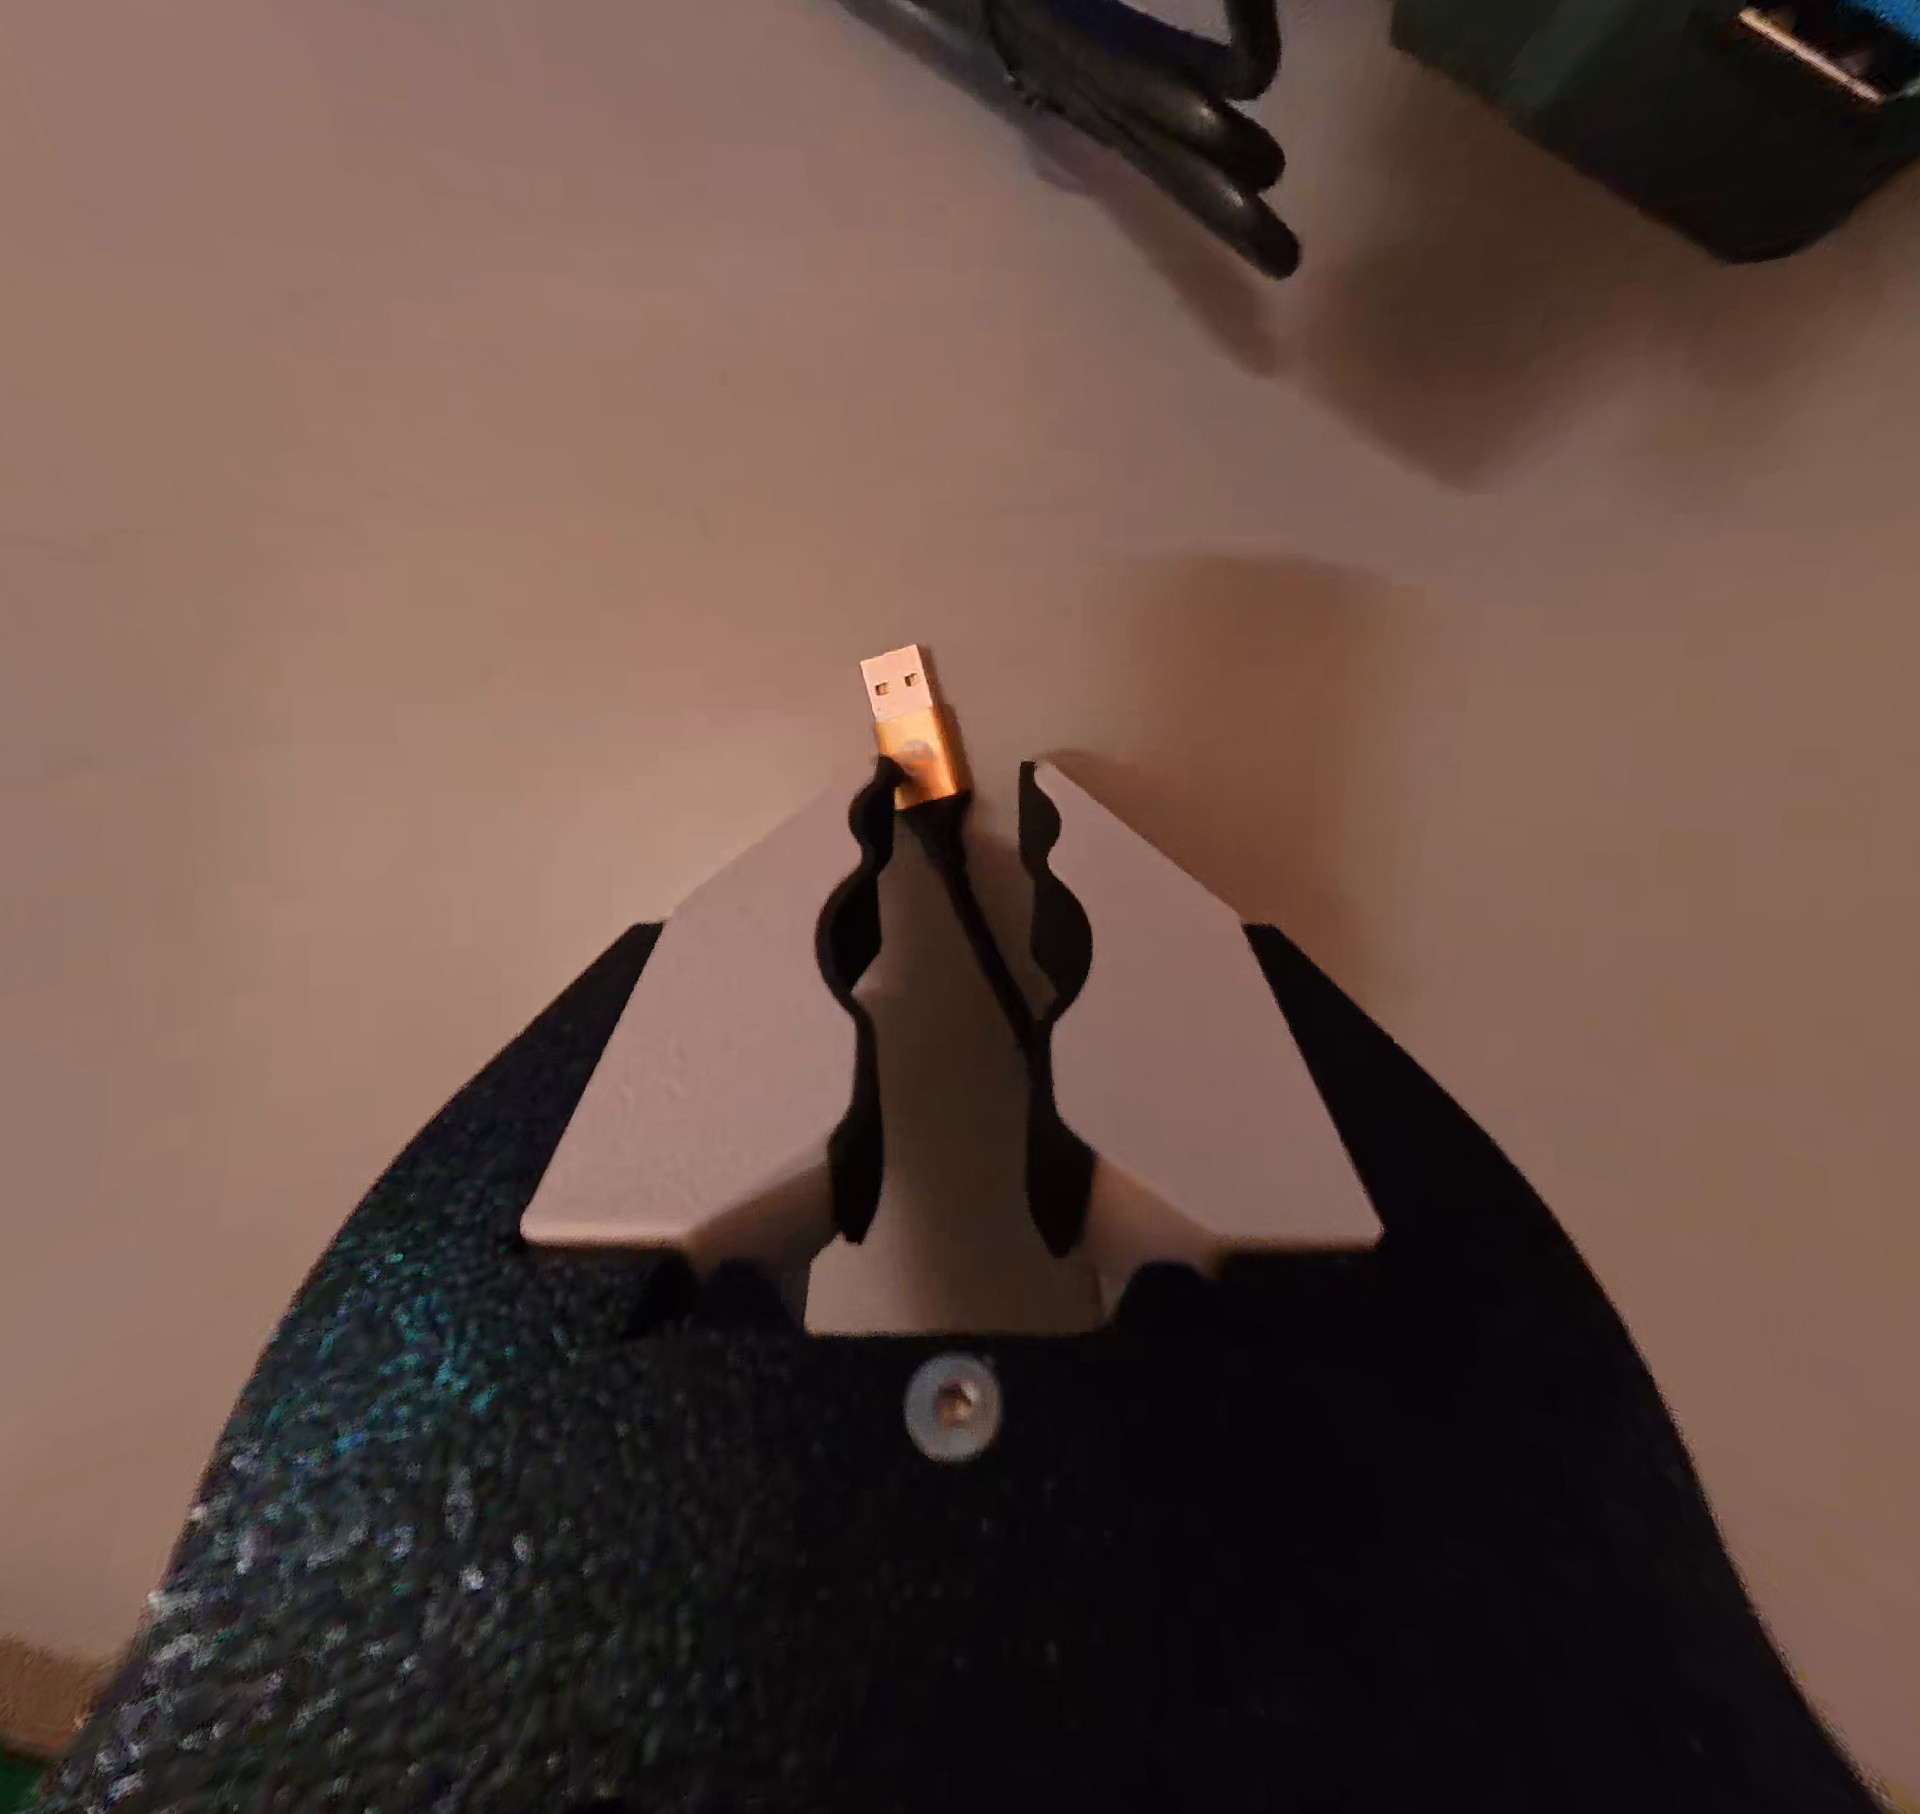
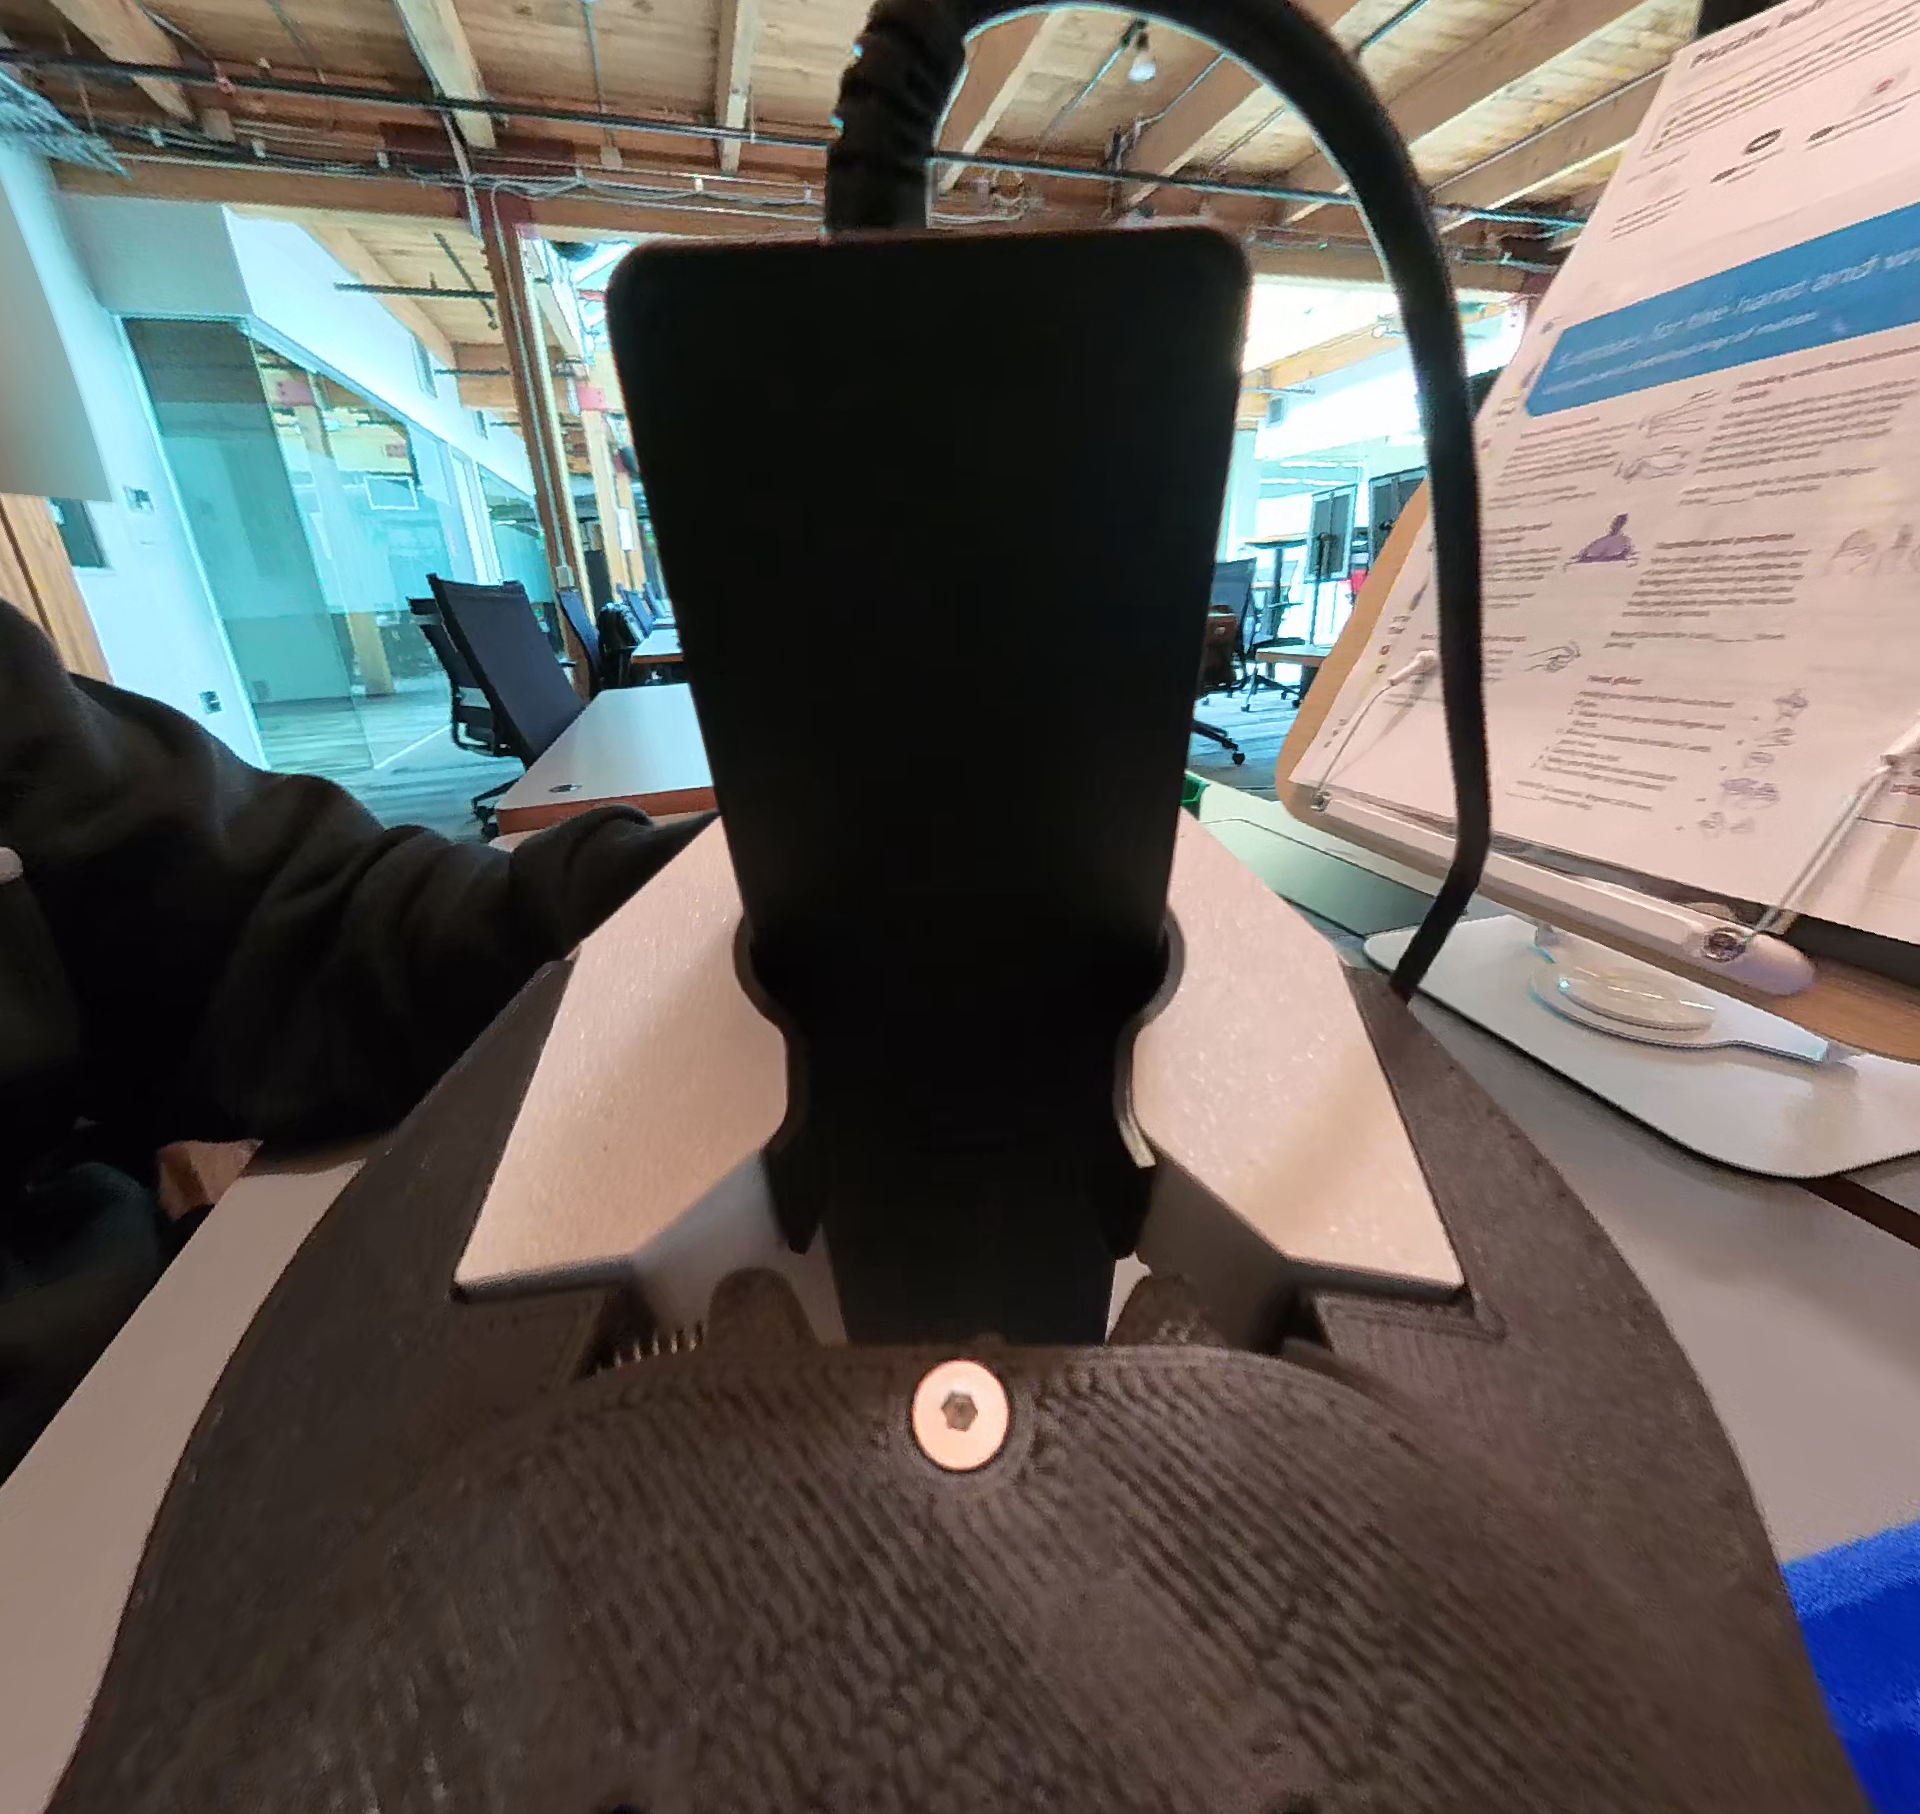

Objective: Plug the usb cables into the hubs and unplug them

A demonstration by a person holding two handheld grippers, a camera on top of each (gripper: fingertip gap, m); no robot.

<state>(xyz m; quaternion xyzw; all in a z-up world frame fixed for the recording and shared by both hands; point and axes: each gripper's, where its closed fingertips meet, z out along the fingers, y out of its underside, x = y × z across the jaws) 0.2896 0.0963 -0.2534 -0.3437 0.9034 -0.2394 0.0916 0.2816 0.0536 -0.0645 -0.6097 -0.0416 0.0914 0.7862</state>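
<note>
Pale table (image 1: 416,414); left tool (image 1: 961,777) spread around USB plug (image 1: 909,725); right tool (image 2: 956,933), upright, pinching hub (image 2: 925,569).

We see bare tabletop (image 1: 468,465) ahead and left of the left claw (image 1: 961,777): open passage there. Upper centre of that frame, a bundle of black cables (image 1: 1122,91) blocks the way; upper right, a dark hub (image 1: 1621,81). In the right wrist view, a document stand (image 2: 1662,1089) occupies the right side and a dark sleeve (image 2: 260,912) the left.
</note>
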